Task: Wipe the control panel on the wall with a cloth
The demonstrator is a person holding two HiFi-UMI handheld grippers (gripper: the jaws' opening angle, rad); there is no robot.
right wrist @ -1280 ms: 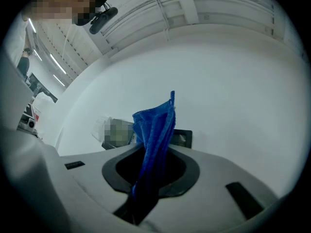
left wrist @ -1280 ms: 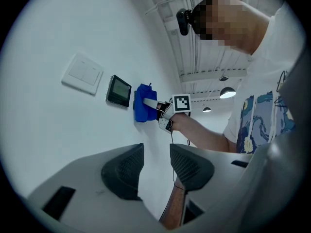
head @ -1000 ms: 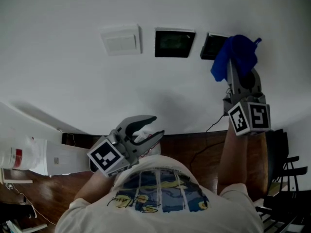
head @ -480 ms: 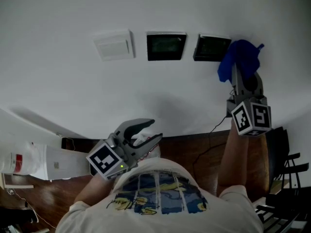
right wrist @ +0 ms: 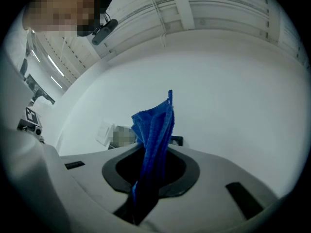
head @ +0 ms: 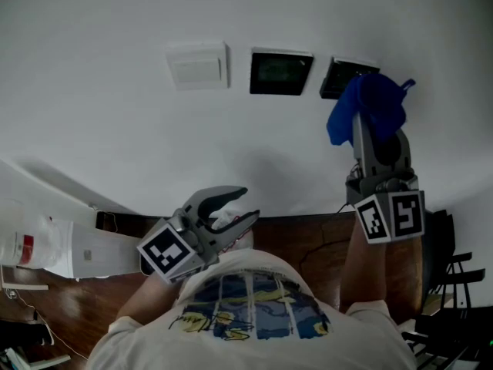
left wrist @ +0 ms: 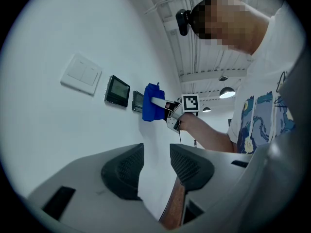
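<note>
Now, at one o'clock, our right gripper (head: pixel 360 123) clamps the blue cloth (head: pixel 375 99) over the edge of the rightmost control panel (head: pixel 337 76). Our left gripper (head: pixel 248 204) sits at six o'clock, jaws apart; white switch (head: pixel 199 65) at eleven.

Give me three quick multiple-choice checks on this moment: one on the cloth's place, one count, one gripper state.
1. Where is the blue cloth?
A. Over the rightmost dark panel
B. On the floor
C. Draped on the person's shoulder

2. How many dark panels are on the wall?
A. One
B. Three
C. Two

3. The left gripper is:
A. shut on the cloth
B. open, holding nothing
C. shut on nothing

Key:
1 A: the right gripper clamps the cloth, which overlaps that panel's right side in the head view.
2 C: only the middle dark panel and the rightmost one show, beside a white switch plate.
3 B: its own view shows the jaws apart with only wall beyond.
</note>
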